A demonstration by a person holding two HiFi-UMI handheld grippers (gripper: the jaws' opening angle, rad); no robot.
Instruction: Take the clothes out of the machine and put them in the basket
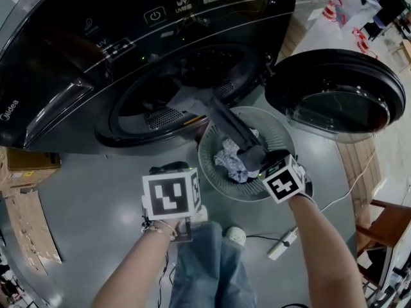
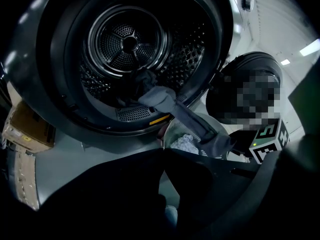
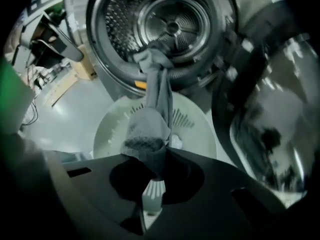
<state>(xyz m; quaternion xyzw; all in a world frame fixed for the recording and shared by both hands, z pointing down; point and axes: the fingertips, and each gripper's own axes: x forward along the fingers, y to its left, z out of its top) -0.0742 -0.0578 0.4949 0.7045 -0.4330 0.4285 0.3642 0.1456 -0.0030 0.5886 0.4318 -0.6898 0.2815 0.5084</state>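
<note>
While the Midea-branded machine [image 1: 58, 76] stands open, the right gripper [image 3: 159, 159] is clamped on a grey garment [image 3: 159, 96] stretched from the drum [image 3: 172, 26] to over the basket [image 3: 200, 131]; the left gripper [image 2: 163, 154], closed and empty, hovers over open floor [image 1: 96, 178].

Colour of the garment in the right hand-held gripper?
Grey, plain; the garment shows best in the right gripper view, clamped in the right hand-held gripper.

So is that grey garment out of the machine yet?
Half out: the grey garment stretches from the drum to the right gripper above the basket.
</note>
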